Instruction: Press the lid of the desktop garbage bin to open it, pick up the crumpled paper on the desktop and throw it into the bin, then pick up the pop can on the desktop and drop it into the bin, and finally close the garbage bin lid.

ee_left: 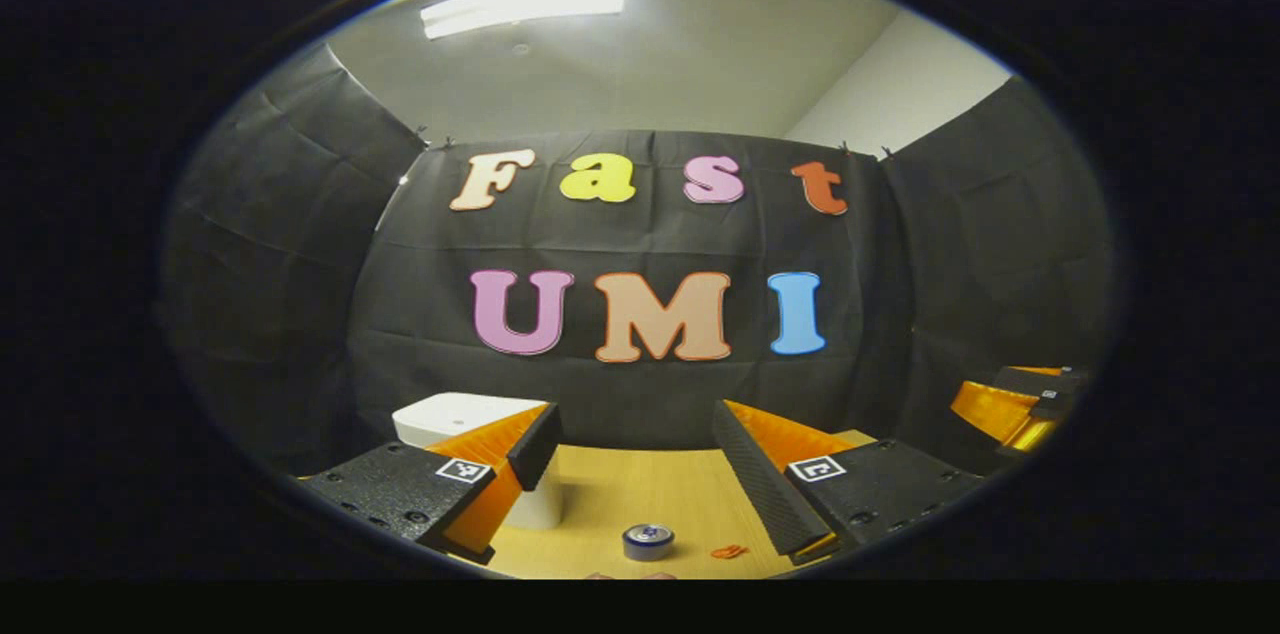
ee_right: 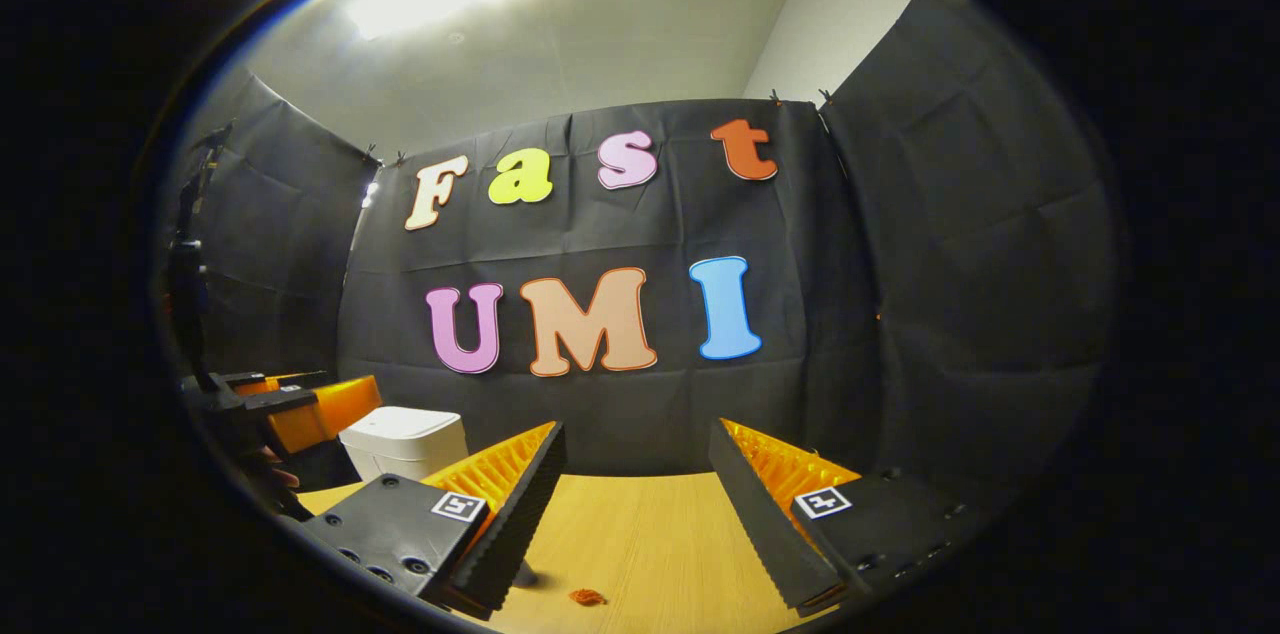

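Nothing is held: the left gripper [ee_left: 630,454] and the right gripper [ee_right: 635,474] are both seen spread wide above the desk [ee_left: 640,494]. The bin [ee_left: 470,419] stands at ten o'clock in the left gripper view, lid shut, so the first step is judged pending. The can [ee_left: 648,541] stands at six o'clock. A downward press on the lid is called for next.

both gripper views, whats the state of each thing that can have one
white plastic desktop garbage bin: lid closed, upright on the wooden table
silver pop can: standing upright on the table, not held
left tool: open, holding nothing
right tool: open, holding nothing
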A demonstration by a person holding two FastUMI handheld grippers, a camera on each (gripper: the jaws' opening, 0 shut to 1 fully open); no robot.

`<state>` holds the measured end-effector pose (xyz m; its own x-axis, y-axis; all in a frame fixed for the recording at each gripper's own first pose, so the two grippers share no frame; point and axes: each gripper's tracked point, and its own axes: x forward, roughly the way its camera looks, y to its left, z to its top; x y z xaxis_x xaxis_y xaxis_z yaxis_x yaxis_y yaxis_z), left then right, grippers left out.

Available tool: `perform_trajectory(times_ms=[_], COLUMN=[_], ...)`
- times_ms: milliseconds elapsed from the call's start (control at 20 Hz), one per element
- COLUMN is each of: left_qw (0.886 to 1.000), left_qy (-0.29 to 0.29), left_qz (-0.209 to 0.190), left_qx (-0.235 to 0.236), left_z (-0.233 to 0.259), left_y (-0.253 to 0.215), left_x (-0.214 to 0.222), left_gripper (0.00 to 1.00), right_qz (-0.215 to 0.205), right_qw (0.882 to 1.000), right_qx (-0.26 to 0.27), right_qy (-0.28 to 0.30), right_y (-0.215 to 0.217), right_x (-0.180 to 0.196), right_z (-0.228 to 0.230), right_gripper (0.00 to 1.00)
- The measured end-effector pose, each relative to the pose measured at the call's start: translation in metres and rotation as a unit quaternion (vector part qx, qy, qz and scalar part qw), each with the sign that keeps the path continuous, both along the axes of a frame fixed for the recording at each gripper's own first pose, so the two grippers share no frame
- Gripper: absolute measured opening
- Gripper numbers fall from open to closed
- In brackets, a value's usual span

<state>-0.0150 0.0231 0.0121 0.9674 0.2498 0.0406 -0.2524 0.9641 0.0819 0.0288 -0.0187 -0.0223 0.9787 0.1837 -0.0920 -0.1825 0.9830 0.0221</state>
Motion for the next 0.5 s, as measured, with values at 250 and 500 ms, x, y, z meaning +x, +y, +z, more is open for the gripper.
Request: perform_trajectory(times_ms=[250, 500], left_qw=[1.000, 0.999], left_qy=[-0.011, 0.028], left_qz=[0.025, 0.007], left_qx=[0.002, -0.017], left_z=[0.009, -0.017], left_y=[0.078, 0.150], left_x=[0.023, 0.054], left_gripper=[0.92, 0.51], right_qz=[-0.025, -0.061], right_qw=[1.000, 0.998], right_qx=[-0.011, -0.023], right_qy=[0.009, 0.016], right_y=[0.018, 0.043], right_x=[0.000, -0.004], right_z=[-0.007, -0.015], right_gripper=[0.96, 0.96])
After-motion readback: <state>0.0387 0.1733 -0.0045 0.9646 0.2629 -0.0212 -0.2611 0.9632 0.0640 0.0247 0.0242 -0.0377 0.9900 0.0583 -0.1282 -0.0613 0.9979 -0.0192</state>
